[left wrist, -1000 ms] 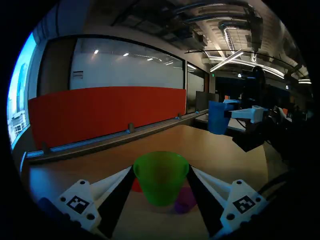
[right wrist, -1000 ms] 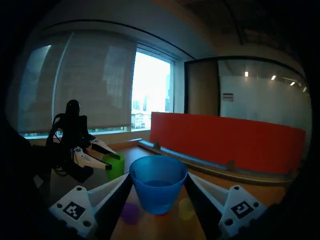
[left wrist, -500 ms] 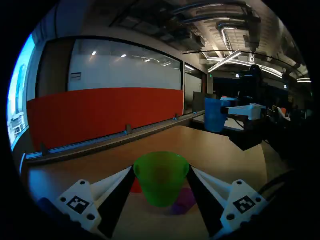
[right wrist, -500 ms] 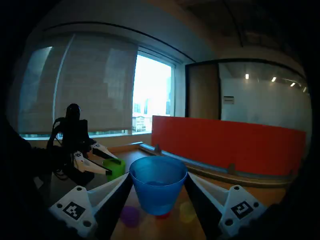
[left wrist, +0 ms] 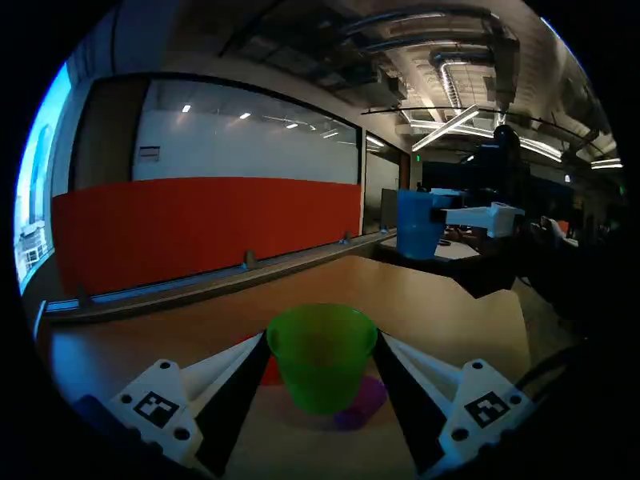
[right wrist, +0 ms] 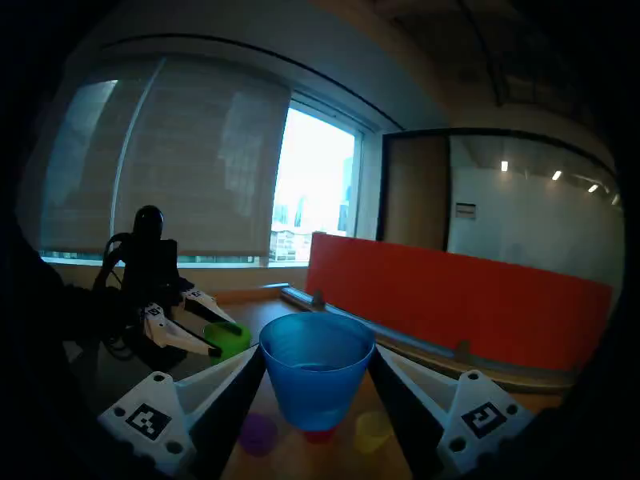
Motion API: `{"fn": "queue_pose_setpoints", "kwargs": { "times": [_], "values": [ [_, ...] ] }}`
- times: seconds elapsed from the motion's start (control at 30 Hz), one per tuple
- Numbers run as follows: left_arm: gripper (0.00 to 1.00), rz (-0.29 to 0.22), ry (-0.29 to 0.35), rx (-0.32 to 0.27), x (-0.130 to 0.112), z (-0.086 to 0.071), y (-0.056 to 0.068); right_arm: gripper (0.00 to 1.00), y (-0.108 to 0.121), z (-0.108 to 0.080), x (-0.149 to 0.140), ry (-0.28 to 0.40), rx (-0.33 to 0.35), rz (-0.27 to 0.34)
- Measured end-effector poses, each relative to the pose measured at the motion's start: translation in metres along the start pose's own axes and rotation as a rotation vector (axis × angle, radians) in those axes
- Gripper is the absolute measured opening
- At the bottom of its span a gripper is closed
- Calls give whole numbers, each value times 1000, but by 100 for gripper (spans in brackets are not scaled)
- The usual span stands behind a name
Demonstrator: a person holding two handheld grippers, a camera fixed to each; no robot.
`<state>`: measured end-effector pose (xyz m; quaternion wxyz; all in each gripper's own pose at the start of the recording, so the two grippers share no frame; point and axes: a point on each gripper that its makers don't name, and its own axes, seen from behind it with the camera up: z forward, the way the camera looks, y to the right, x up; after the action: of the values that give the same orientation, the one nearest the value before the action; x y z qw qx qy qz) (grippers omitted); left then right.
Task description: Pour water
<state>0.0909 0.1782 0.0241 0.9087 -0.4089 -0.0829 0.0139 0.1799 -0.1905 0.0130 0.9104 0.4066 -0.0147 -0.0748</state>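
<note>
My right gripper point(right wrist: 318, 352) clamped on blue cup point(right wrist: 317, 388), water inside | left gripper point(left wrist: 320, 340) clamped on green cup point(left wrist: 322, 368), at 8 o'clock in right gripper view | I judge both thin, light, squashy: hold mid-wall, gently.

No words, brands or numbers can be read. The left gripper point(left wrist: 320, 340) carries a square black-and-white coded marker point(left wrist: 156, 408) near the base of each finger, left and right of the green cup point(left wrist: 322, 360). The right gripper point(right wrist: 318, 352) carries the same kind on either side of the blue cup point(right wrist: 318, 376). These are patterns, not letters. A small notice point(left wrist: 149, 154) on the far glass wall is too small to read.
</note>
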Motion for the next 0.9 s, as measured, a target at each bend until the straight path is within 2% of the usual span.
{"fn": "queue_pose_setpoints", "kwargs": {
  "times": [0.27,0.53,0.9],
  "values": [
    [88,-16,17,-27,-2,-2,15,90,-3,7,5,-7,11,-88],
    [89,-8,21,-61,-5,-3,33,90,-9,15,13,-9,25,-184],
    [88,-6,35,-103,-3,-6,56,90,-15,25,29,1,41,-287]
  ]
}}
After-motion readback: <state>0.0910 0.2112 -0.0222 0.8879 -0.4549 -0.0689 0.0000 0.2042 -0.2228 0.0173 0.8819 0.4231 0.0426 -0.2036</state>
